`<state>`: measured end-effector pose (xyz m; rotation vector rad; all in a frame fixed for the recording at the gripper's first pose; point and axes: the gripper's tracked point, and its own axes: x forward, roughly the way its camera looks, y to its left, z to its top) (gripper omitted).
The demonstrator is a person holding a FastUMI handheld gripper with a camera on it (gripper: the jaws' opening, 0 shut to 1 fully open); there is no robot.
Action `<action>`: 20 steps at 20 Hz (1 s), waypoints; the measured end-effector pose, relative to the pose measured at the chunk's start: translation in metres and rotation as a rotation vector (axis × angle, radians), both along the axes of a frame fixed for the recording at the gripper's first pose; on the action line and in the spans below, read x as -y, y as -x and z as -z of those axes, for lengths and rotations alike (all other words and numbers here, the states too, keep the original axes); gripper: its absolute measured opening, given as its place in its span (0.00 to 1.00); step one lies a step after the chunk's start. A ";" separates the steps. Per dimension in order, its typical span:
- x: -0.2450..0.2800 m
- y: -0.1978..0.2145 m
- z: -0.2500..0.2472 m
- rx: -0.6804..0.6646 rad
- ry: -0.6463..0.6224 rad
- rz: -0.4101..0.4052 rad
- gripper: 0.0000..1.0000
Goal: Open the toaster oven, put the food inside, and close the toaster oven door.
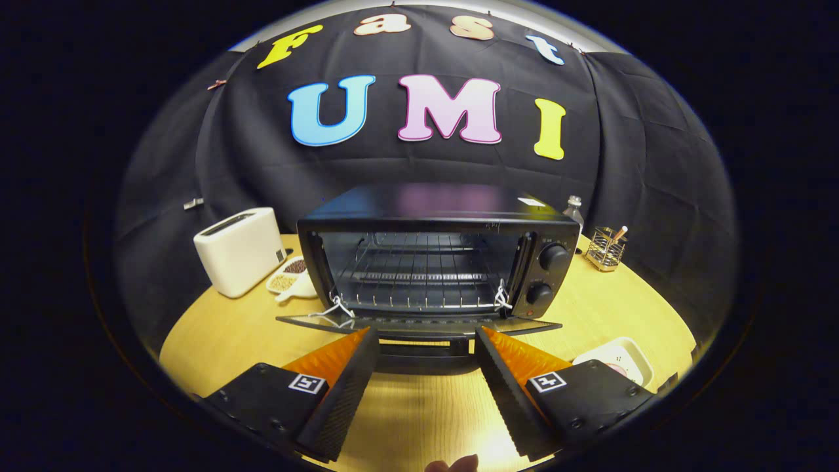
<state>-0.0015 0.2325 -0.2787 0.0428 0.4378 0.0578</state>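
Observation:
A black toaster oven (pixel 438 255) stands on the wooden table (pixel 609 308) straight ahead of my fingers. Its door (pixel 419 324) hangs folded down and flat, and the wire rack (pixel 419 275) inside is bare. The door handle (pixel 425 349) lies between my fingertips. My gripper (pixel 426 335) is open, with nothing pressed between the fingers. A white dish (pixel 626 357) with something pinkish in it sits to the right, partly hidden behind the right finger.
A white pop-up toaster (pixel 239 250) stands left of the oven, with a small white dish of grains (pixel 292 275) beside it. A wire holder (pixel 606 248) and a small bottle (pixel 574 210) stand behind the oven's right side. A fingertip (pixel 452 464) shows at the near edge.

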 end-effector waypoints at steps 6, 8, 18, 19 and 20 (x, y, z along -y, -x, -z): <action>0.000 0.026 0.046 -0.147 -0.002 -0.017 0.97; 0.001 0.031 0.057 -0.182 -0.001 -0.027 0.97; 0.006 0.052 0.048 -0.252 -0.052 -0.130 0.98; 0.013 0.054 0.040 -0.249 -0.067 -0.141 0.98; 0.023 0.055 0.032 -0.250 -0.081 -0.151 0.97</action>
